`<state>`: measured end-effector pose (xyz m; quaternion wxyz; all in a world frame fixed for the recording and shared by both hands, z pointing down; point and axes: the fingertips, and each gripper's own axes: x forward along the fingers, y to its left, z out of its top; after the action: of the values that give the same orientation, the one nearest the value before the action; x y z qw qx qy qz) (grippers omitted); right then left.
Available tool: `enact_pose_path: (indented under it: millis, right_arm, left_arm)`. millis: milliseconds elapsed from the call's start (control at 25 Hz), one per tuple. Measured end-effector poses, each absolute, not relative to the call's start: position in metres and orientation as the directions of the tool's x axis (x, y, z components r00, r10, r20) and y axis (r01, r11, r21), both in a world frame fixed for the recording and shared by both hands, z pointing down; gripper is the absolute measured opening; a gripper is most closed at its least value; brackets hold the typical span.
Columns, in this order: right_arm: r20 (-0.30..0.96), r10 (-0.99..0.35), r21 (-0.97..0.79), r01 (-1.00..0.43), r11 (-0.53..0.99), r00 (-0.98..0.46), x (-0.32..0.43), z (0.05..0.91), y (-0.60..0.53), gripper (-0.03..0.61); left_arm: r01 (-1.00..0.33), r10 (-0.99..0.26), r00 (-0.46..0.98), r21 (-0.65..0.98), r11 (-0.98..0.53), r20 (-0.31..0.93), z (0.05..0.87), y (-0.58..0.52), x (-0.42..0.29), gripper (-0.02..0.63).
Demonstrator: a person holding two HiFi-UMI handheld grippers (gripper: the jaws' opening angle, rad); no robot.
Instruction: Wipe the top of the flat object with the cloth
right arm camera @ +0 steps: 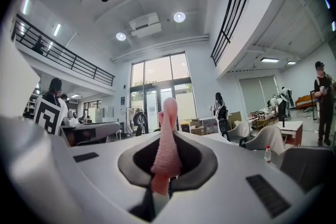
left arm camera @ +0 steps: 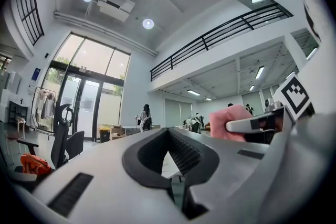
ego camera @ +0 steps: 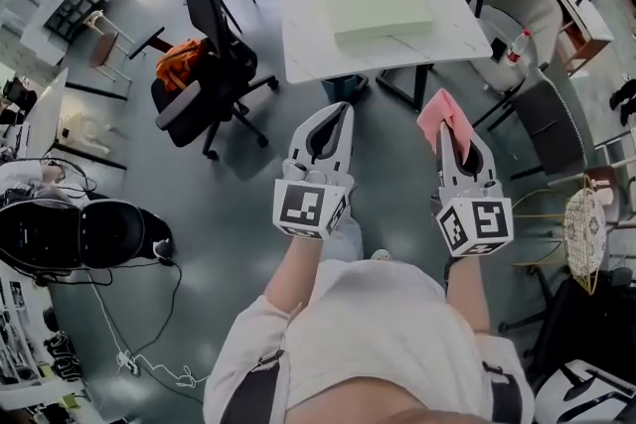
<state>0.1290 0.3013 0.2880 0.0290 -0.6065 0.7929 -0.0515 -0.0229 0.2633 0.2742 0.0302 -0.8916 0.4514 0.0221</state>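
I hold both claws side by side above the grey floor [ego camera: 248, 243], short of the white tabletop [ego camera: 308, 25] that stands at 12 o'clock in the head view.

The right claw [ego camera: 455, 139] is clenched on the pink cloth [ego camera: 440, 116]. The right gripper view shows the cloth pinched edge-on between the jaws, a narrow fold standing up past their tips. From the head view, the loose part of the cloth spreads out beyond the tips toward 12 o'clock.

The left claw [ego camera: 336, 111] is clenched too, but on nothing. Its tips meet, and the oval gap behind them shows only the room beyond. In the left gripper view the cloth and the right claw sit off at 3 o'clock.

The flat object [ego camera: 383, 10], a pale green slab, lies flat on the tabletop toward its 2 o'clock corner. It is well apart from both claws, and the cloth does not touch it.

A black office chair [ego camera: 204, 15] stands on the floor at 10 o'clock from the claws, with an orange bundle [ego camera: 179, 63] on its seat. At 2 o'clock, past the tabletop's right edge, a clear bottle [ego camera: 515, 45] with a red label stands beside pale chairs. Both gripper views look out across a tall hall with a glass entrance, a railed gallery, and people standing far off.
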Motion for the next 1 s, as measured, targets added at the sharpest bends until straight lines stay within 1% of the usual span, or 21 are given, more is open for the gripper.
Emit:
enact_pose_path:
  millis: [560, 1000]
  right_arm:
    - [0.014, -0.988, -0.116, -0.982, 0.15, -0.153, 0.088, 0.282, 0.197, 0.029]
    - [0.015, -0.995, -0.108, -0.989, 0.101, -0.103, 0.051, 0.284, 0.135, 0.029]
  left_arm:
    - [-0.731, -0.728, 0.682, -0.04, -0.681, -0.067, 0.268, 0.143, -0.057, 0.012]
    - [-0.693, -0.69, 0.72, -0.033, -0.72, -0.068, 0.274, 0.074, -0.091, 0.012]
